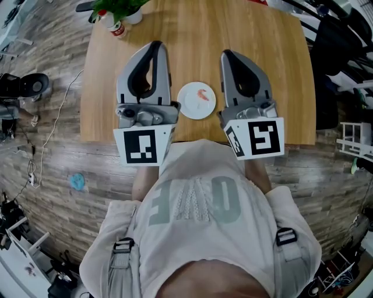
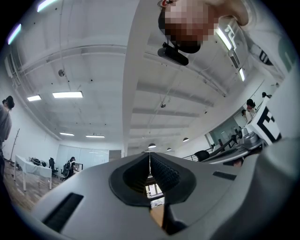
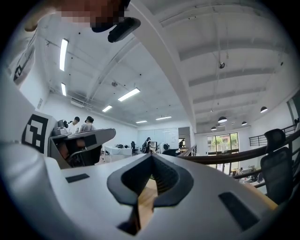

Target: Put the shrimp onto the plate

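A white plate [image 1: 188,110] sits on the wooden table [image 1: 274,70], near the edge at 6 o'clock, just ahead of the person's chest. The shrimp [image 1: 203,95] lies in the plate, a small pinkish-red curl slightly toward 1 o'clock from the plate's middle. Nothing else shows in the plate.

The left claw [image 1: 156,45] stands at 9 o'clock of the plate and the right claw [image 1: 226,55] at 3 o'clock. Both are close beside the plate, and neither touches the shrimp.

In the left gripper view the left claw [image 2: 150,159] points up toward the ceiling [image 2: 93,61], its jaws pressed together at the tips with nothing between them. In the right gripper view the right claw [image 3: 151,161] is likewise closed and empty.

At 11 o'clock on the table stand a green plant [image 1: 119,7] and a small bottle [image 1: 116,27], well apart from the plate.
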Demonstrator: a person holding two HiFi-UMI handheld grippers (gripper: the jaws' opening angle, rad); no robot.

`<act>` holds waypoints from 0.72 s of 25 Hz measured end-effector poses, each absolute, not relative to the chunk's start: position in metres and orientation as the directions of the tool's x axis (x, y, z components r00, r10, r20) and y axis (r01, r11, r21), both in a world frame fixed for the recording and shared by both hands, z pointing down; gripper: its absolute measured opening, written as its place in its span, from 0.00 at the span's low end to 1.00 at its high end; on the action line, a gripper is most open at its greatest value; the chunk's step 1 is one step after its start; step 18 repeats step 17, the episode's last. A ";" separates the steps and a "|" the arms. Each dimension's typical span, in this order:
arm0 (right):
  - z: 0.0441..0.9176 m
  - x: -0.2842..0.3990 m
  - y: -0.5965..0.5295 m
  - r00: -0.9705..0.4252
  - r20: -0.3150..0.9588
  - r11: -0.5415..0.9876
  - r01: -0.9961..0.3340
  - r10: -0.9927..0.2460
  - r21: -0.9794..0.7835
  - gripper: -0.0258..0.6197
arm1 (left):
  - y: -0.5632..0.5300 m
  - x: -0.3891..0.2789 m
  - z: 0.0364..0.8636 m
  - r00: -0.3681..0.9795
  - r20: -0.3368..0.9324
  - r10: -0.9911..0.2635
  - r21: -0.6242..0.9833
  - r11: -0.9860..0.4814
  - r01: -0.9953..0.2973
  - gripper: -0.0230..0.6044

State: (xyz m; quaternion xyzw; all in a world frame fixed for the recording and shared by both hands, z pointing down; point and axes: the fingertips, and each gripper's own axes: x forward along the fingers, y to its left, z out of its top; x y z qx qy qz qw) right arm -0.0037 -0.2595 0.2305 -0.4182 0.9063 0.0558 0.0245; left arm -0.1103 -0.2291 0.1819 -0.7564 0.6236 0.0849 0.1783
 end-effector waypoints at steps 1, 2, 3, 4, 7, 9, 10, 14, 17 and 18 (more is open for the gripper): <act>0.231 -0.003 -0.260 -0.646 -0.092 0.640 -0.764 -0.758 0.086 0.07 | -0.230 -0.110 0.182 0.209 -0.352 -0.912 -0.165 -0.159 -0.973 0.05; 0.231 -0.003 -0.260 -0.642 -0.092 0.636 -0.766 -0.761 0.092 0.07 | -0.231 -0.110 0.181 0.211 -0.354 -0.911 -0.167 -0.161 -0.973 0.05; 0.230 -0.002 -0.260 -0.639 -0.093 0.632 -0.769 -0.763 0.098 0.07 | -0.232 -0.109 0.181 0.213 -0.355 -0.910 -0.169 -0.162 -0.972 0.05; 0.230 -0.002 -0.261 -0.637 -0.093 0.629 -0.771 -0.765 0.102 0.07 | -0.233 -0.109 0.181 0.216 -0.356 -0.909 -0.172 -0.164 -0.971 0.05; 0.230 -0.002 -0.263 -0.631 -0.093 0.624 -0.775 -0.770 0.100 0.07 | -0.235 -0.108 0.181 0.224 -0.357 -0.907 -0.177 -0.170 -0.969 0.05; 0.229 -0.003 -0.264 -0.628 -0.094 0.621 -0.778 -0.773 0.092 0.07 | -0.237 -0.107 0.181 0.228 -0.356 -0.906 -0.177 -0.174 -0.969 0.05; 0.228 -0.002 -0.265 -0.628 -0.093 0.622 -0.778 -0.772 0.091 0.07 | -0.238 -0.107 0.181 0.231 -0.356 -0.906 -0.178 -0.177 -0.968 0.05; 0.225 0.003 -0.269 -0.628 -0.099 0.628 -0.777 -0.772 0.041 0.07 | -0.243 -0.105 0.183 0.240 -0.350 -0.905 -0.178 -0.187 -0.966 0.05; 0.220 0.008 -0.273 -0.623 -0.109 0.625 -0.780 -0.775 0.016 0.07 | -0.247 -0.102 0.184 0.244 -0.347 -0.905 -0.178 -0.192 -0.965 0.05; 0.220 0.008 -0.273 -0.623 -0.109 0.625 -0.780 -0.775 0.016 0.07 | -0.247 -0.102 0.184 0.244 -0.347 -0.905 -0.178 -0.192 -0.965 0.05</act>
